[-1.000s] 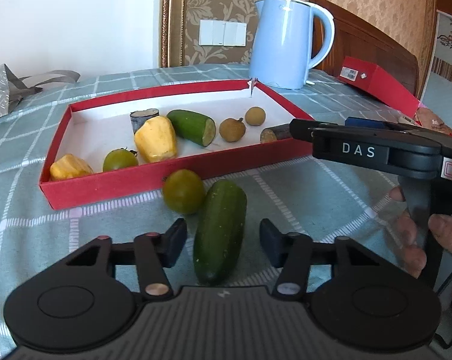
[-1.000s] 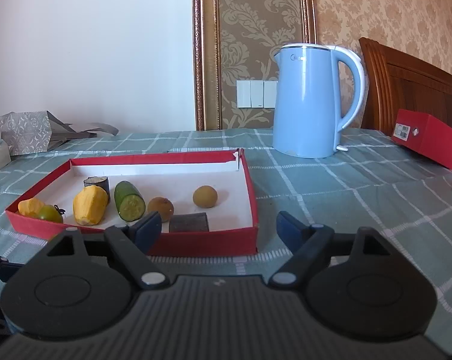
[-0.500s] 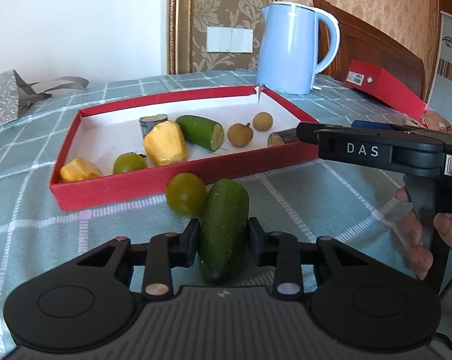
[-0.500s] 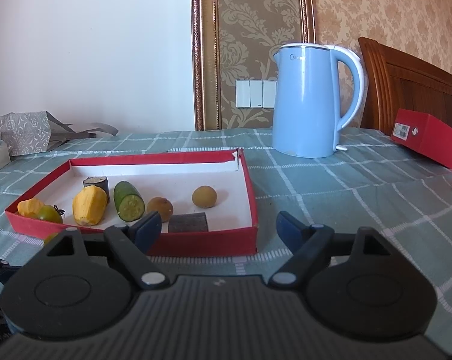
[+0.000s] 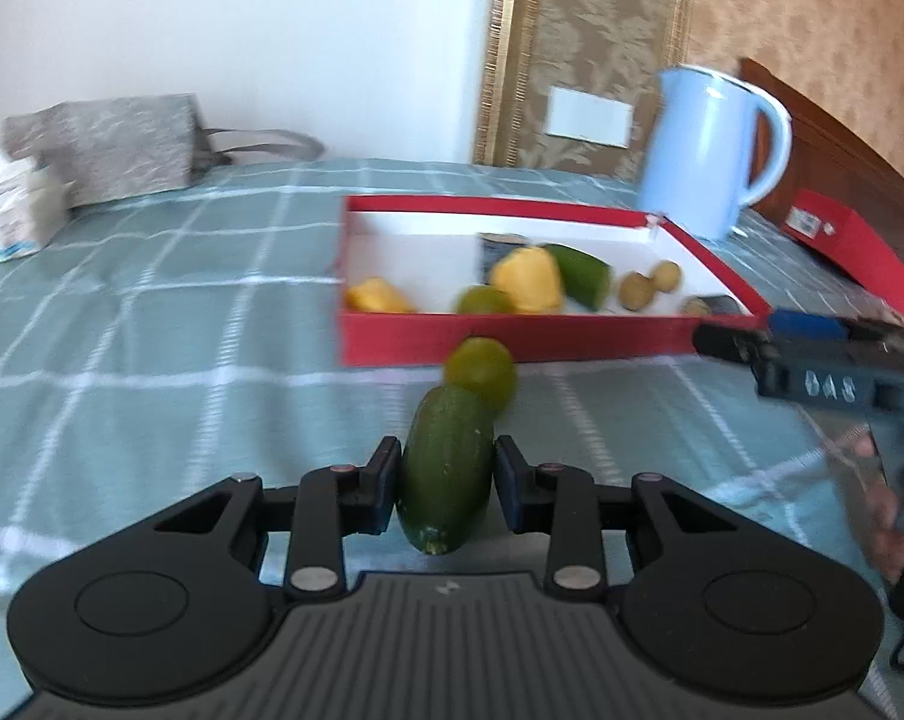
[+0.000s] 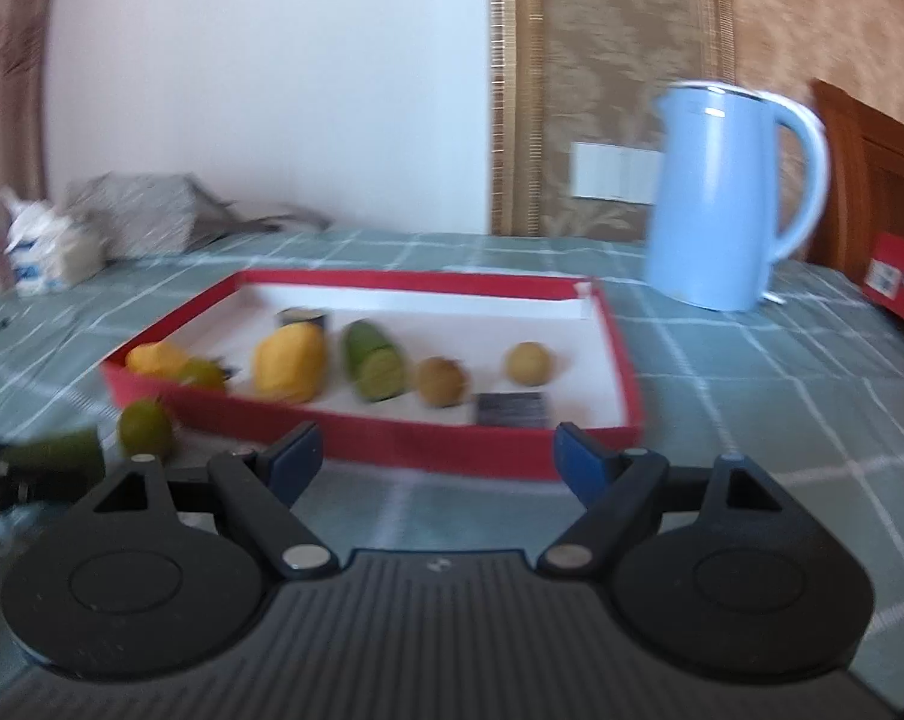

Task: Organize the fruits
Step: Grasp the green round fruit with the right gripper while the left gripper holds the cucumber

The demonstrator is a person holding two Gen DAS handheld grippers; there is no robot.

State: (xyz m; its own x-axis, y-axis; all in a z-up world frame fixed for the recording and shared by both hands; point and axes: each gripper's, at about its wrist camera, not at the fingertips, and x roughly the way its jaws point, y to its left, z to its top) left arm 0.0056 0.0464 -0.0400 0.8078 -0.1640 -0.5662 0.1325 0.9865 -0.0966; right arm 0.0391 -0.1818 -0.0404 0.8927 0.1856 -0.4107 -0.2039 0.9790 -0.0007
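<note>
Left hand-held gripper (image 5: pixel 446 487) is clamped on the dark green whole cucumber (image 5: pixel 446 471), pads pressing both its sides, cucumber pointing away toward the tray. Right hand-held gripper (image 6: pixel 437 457) has its blue-padded jaws wide apart with nothing between them, aimed at the tray's near wall.

Worktop (image 5: pixel 152 324), covered in a grey-green checked cloth, carries everything. Pale blue electric kettle (image 6: pixel 721 198) stands upright beyond the tray's far right corner. Shallow red cardboard tray with white floor (image 5: pixel 511 339) holds two yellow fruit pieces, a cut green cucumber half, a green round fruit, two small brown round fruits and two dark cut pieces. Round green tomato-like fruit (image 5: pixel 480 369) lies on the cloth outside the tray, just before its near wall, at the held cucumber's far end. Frames are motion-blurred; contact between the two cannot be told.
</note>
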